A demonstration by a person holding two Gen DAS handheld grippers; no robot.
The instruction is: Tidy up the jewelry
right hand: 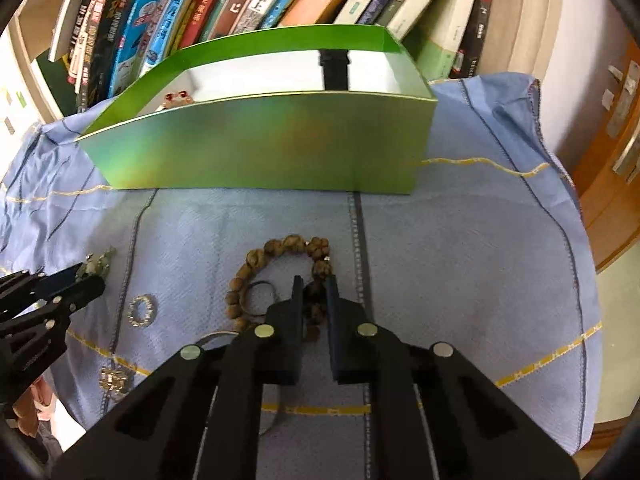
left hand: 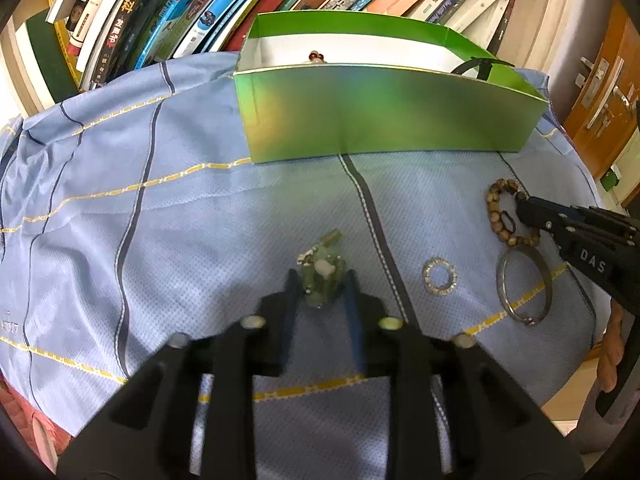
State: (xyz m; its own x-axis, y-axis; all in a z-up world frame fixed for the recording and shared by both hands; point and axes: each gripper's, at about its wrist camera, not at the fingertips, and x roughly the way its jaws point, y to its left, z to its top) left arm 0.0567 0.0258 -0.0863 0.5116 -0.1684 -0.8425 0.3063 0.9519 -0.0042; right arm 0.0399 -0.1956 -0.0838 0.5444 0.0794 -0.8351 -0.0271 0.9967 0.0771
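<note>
A green stone bead bracelet (left hand: 325,256) lies bunched on the blue cloth (left hand: 180,220), and my left gripper (left hand: 322,280) is shut on it. In the right wrist view the same gripper (right hand: 94,276) comes in from the left with the green beads (right hand: 100,260) at its tip. My right gripper (right hand: 314,285) is shut on the near side of a brown wooden bead bracelet (right hand: 280,248), which rests on the cloth. From the left wrist view it (left hand: 520,205) reaches that bracelet (left hand: 498,192) from the right. A green open box (left hand: 380,120) stands behind, holding red beads (left hand: 316,56) and a black strap (left hand: 480,66).
On the cloth lie a small sparkling ring (left hand: 440,276), a large metal bangle (left hand: 524,286), a thin black loop (right hand: 258,298) inside the wooden bracelet, and a silver piece (right hand: 114,380). Books (left hand: 224,4) line the shelf behind the box. A wooden door (left hand: 604,112) is at the right.
</note>
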